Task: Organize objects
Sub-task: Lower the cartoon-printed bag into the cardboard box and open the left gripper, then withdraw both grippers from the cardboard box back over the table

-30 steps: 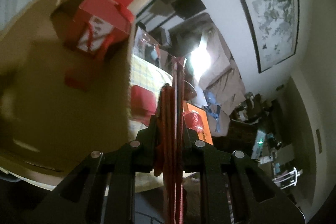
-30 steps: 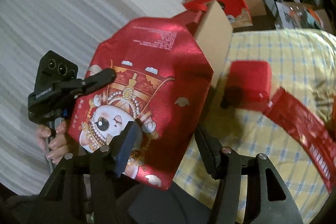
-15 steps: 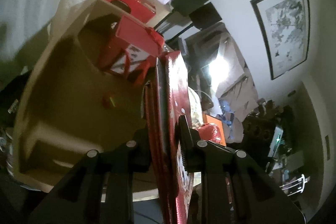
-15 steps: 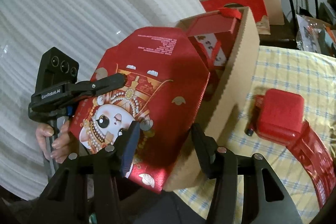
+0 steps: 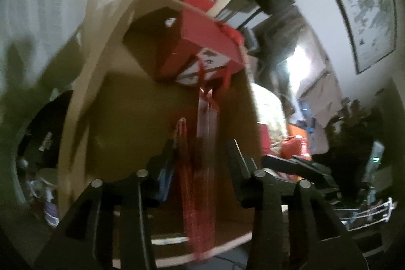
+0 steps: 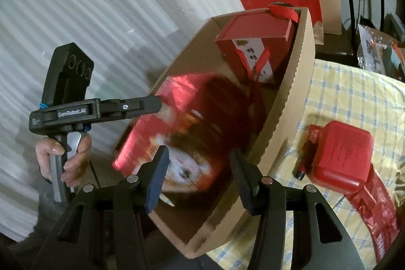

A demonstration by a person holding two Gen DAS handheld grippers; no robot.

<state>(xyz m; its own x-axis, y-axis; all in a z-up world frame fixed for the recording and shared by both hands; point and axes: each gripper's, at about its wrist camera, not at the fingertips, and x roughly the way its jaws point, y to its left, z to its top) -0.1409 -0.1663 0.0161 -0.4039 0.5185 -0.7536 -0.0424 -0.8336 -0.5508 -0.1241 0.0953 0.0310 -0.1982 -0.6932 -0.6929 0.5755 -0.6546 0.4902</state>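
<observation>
Yellow-checked cloth is covering the surface where the cardboard box is standing, and white ribbed curtain is filling the background behind it. A second ago the flat red foil bag with the cartoon face was being held up outside the box, pinched thin in the left gripper; now it is sitting inside the box, blurred as though dropping, just in front of the upright red gift box at the box's far end. The left jaws have just been opening and are standing partly apart, with the bag's edge still running between them but the pads no longer pressing it. The right gripper is hovering over the box's near end, jaws moderately wide and holding nothing. Judging from this, the bag is being released, so one item is as good as stowed. Outside the box, beside its right wall, a red pouch and a long red packet are lying on the cloth, likely next.
</observation>
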